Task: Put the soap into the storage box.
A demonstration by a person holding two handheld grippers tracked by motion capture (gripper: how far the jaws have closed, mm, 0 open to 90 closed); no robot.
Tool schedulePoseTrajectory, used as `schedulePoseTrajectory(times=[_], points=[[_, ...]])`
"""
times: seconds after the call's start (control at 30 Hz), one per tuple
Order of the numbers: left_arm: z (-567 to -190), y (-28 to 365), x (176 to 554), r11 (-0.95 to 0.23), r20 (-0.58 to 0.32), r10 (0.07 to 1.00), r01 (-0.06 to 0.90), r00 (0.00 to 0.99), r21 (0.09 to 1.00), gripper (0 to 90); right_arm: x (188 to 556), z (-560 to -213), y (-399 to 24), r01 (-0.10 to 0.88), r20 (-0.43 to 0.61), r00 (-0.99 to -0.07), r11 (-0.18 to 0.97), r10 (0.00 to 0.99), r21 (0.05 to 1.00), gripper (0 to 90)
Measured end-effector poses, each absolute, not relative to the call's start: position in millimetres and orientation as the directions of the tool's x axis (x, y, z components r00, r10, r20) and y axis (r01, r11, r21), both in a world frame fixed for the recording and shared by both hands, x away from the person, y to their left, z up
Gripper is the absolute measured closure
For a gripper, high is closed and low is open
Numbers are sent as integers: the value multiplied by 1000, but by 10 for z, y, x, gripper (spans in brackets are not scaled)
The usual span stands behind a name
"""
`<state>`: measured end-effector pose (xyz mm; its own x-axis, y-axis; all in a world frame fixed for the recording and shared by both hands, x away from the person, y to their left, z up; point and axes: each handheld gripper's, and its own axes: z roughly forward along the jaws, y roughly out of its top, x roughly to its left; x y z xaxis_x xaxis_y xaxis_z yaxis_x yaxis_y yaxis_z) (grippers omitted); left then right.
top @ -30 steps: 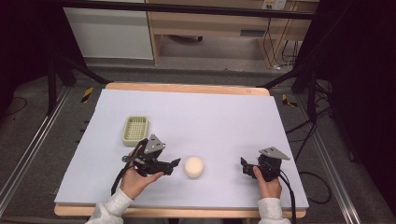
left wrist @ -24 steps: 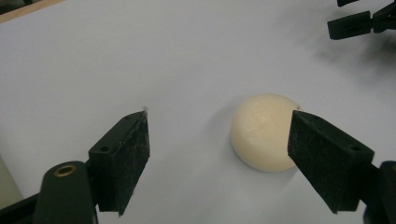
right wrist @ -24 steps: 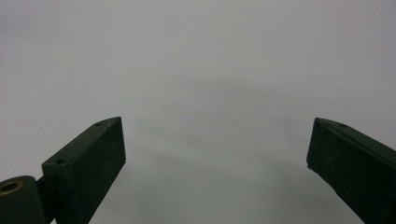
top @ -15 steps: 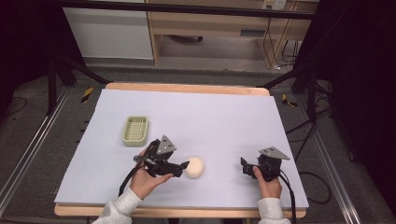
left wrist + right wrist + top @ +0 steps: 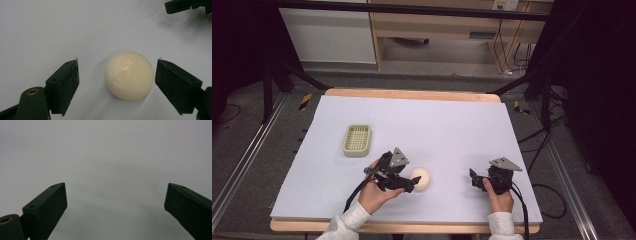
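My left gripper [image 5: 116, 80] has its jaws spread around the smooth, glossy cream ball [image 5: 129, 75] on the matte tabletop [image 5: 437, 125], untouched. A ribbed green basket [image 5: 357, 139] sits well behind; my right gripper [image 5: 115, 205] gapes empty.

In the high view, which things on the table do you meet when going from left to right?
Green basket → left gripper → cream ball → right gripper.

Pale lavender table [image 5: 452, 125] with wooden edge, grey floor [image 5: 242, 145], wooden shelving [image 5: 437, 30] behind (dark surroundings), trailing cables [image 5: 507, 55]
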<state>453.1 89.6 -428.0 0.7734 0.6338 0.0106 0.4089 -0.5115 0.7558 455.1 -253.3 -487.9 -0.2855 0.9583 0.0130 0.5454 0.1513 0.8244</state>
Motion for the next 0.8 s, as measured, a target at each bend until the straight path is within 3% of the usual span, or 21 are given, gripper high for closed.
schedulePoseTrajectory(times=[0.8], points=[[-4428, 694, 4559, -560, 18, 609, 415, 793, 717, 160, 4553, -4879, -2534, 546, 13, -286, 152, 958, 824, 49]])
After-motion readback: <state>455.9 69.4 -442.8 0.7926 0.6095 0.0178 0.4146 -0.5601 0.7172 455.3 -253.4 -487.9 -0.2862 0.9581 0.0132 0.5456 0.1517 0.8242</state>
